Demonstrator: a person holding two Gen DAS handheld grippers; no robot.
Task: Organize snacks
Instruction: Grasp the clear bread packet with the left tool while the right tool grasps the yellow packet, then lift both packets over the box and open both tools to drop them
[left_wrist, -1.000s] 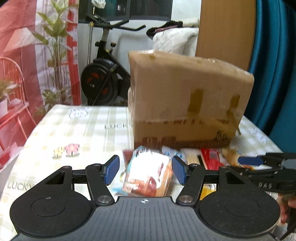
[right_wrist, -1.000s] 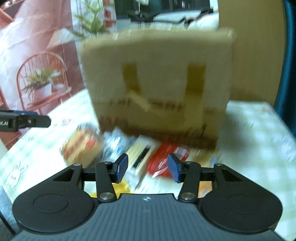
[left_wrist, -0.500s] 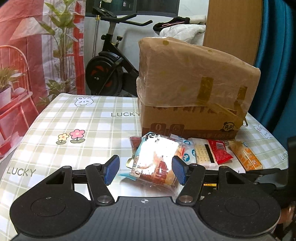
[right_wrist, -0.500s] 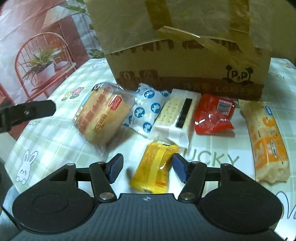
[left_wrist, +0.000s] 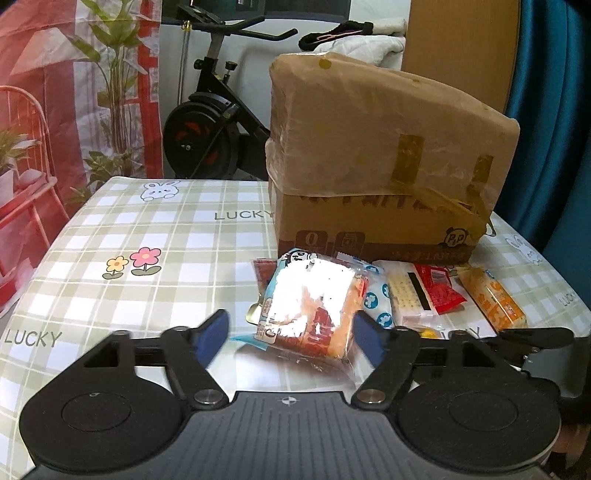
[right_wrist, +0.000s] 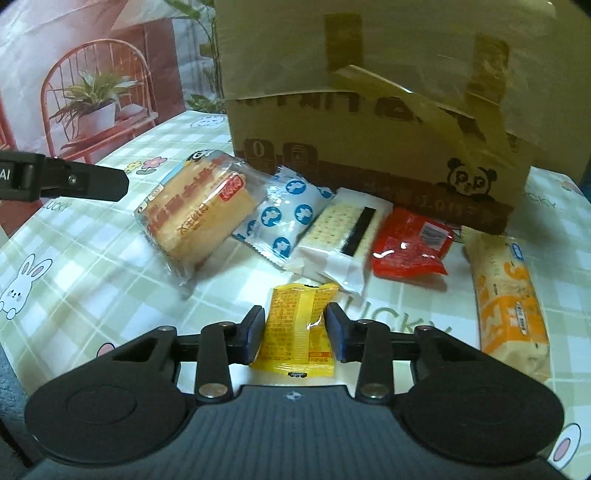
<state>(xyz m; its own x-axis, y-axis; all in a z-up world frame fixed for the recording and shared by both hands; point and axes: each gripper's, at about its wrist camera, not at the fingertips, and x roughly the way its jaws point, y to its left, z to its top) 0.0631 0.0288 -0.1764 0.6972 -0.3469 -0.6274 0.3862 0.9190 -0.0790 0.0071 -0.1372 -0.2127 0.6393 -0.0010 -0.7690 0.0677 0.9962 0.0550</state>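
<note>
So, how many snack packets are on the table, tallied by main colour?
Orange cake packets: 2
Blue-and-white packet: 1
White cracker packet: 1
Red packet: 1
Yellow packet: 1
Total: 6
A further reddish edge behind the cake in the left view is too hidden to count.

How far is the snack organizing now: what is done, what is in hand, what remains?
Nothing looks sorted yet. The right gripper is shut on the yellow packet. The left gripper is opening around the cake packet, not pressing it. The blue-dotted packet, cracker packet, red packet and orange packet lie loose before the cardboard box.
</note>
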